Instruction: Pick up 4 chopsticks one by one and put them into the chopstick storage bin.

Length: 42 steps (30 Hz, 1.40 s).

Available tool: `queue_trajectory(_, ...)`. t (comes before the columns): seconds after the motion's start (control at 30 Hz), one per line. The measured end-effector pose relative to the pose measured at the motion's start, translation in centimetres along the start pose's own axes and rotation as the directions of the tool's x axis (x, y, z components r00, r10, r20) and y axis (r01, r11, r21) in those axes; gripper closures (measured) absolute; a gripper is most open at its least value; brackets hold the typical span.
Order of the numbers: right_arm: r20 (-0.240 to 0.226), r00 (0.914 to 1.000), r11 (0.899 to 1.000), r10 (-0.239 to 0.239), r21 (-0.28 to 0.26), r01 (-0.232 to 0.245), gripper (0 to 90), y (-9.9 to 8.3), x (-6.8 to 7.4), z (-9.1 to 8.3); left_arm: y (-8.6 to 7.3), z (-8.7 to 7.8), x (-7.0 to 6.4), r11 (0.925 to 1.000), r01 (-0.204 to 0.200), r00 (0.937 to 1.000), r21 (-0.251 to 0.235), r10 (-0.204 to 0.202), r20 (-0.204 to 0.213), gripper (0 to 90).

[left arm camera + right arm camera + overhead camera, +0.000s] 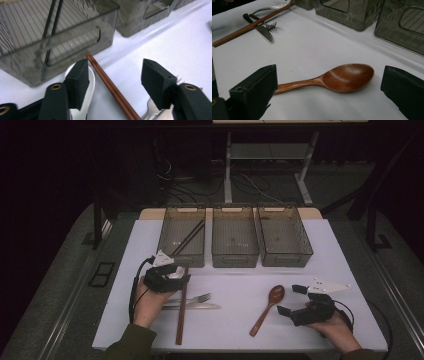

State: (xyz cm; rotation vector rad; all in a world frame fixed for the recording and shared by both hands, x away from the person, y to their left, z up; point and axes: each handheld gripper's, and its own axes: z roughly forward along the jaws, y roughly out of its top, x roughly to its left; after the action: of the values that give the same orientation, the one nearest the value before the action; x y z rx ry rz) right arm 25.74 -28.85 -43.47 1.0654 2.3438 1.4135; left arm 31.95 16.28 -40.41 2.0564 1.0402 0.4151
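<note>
A: Left claw [113, 82] is spread, straddling the brown chopsticks [112, 88]. They lie on the table [235, 310], long axis running from you toward the left bin [182, 235].

B: Right claw [329, 92]?

A: Also spread, wooden spoon [332, 80] between its jaws, bowl toward the bins (not gripped). Your left is nearer the chopsticks. Fork [192, 298] and knife [192, 306] lie under them; open table right of that.

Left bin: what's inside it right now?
The left bin holds a pair of black chopsticks leaning diagonally; its ridged floor otherwise looks bare. The near corner is hidden behind the left gripper.
</note>
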Motion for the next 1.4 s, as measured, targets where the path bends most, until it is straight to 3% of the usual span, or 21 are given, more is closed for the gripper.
queue_trajectory(0.07, -0.001, 1.0, 1.0, -0.004, -0.002, 0.004, 1.0, 0.0, 0.0, 0.0, -0.5, 0.1, 0.0, 0.9999, 0.009, 0.9999, 0.013, -0.008, -0.007, 41.6)
queue_trajectory(0.23, 0.003, 1.0, 1.0, -0.003, -0.001, 0.003, 1.0, 0.0, 0.1, -0.1, -1.4, 0.4, -0.1, 0.9985, 0.03, 0.9993, 0.047, -0.031, 0.022, 45.9)
queue_trajectory(0.7, 0.0, 1.0, 1.0, -0.009, 0.005, 0.009, 1.0, 0.0, 0.1, 0.0, -1.9, 2.0, -0.6, 0.988, 0.003, 0.999, 0.154, -0.01, 0.043, 53.8)
queue_trajectory(1.0, 0.0, 0.9999, 1.0, -0.012, 0.003, 0.012, 1.0, 0.0, 0.1, 0.0, -2.0, 2.5, -0.6, 0.9847, 0.011, 0.9986, 0.174, -0.02, 0.049, 56.5)
queue_trajectory(1.4, -0.001, 0.9999, 1.0, -0.012, 0.003, 0.012, 1.0, 0.0, 0.0, 0.0, -2.0, 2.9, -0.8, 0.9804, -0.009, 0.9988, 0.197, -0.001, 0.049, 58.7)
